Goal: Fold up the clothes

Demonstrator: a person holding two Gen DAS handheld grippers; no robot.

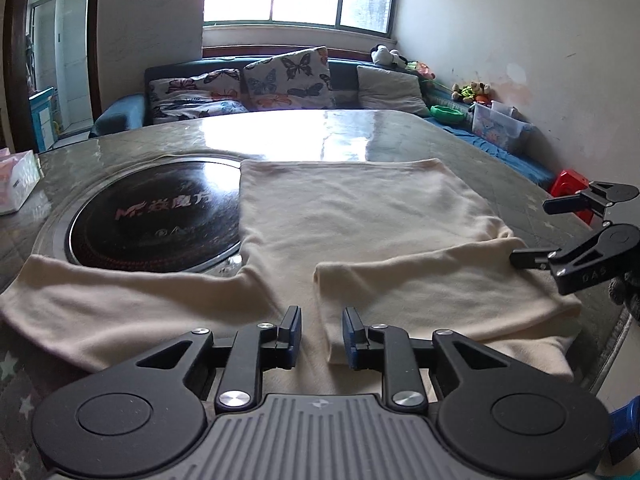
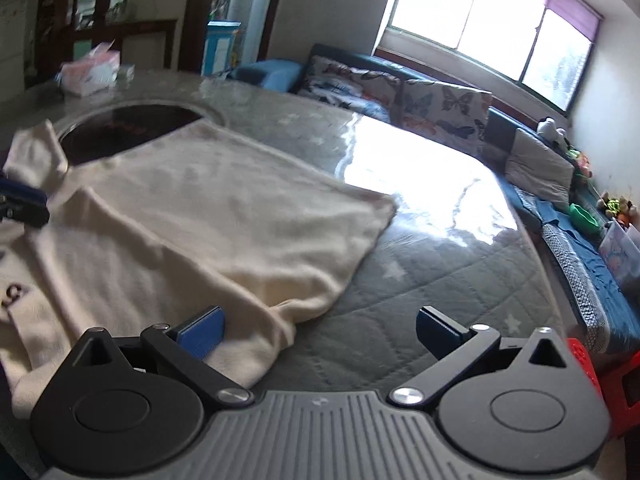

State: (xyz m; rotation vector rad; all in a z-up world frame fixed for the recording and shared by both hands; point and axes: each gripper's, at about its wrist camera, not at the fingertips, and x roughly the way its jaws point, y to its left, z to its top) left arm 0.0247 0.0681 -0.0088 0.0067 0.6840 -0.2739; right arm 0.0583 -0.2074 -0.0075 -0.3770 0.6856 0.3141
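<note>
Lying spread on the worktop (image 1: 160,140), cream sweater (image 1: 352,216) partly covering the round cooktop (image 1: 160,208); left tongs (image 1: 321,332) narrowly parted, right tongs (image 2: 320,330) gaping, both gripping nothing; risking snagging one layer and dragging cloth askew.

The right gripper (image 1: 528,232) reads "DAS" — the black cooktop (image 1: 160,216) shows "MF" plus Chinese characters.

Both wrist views low, close over the shared sweater (image 1: 352,216); windowward.
</note>
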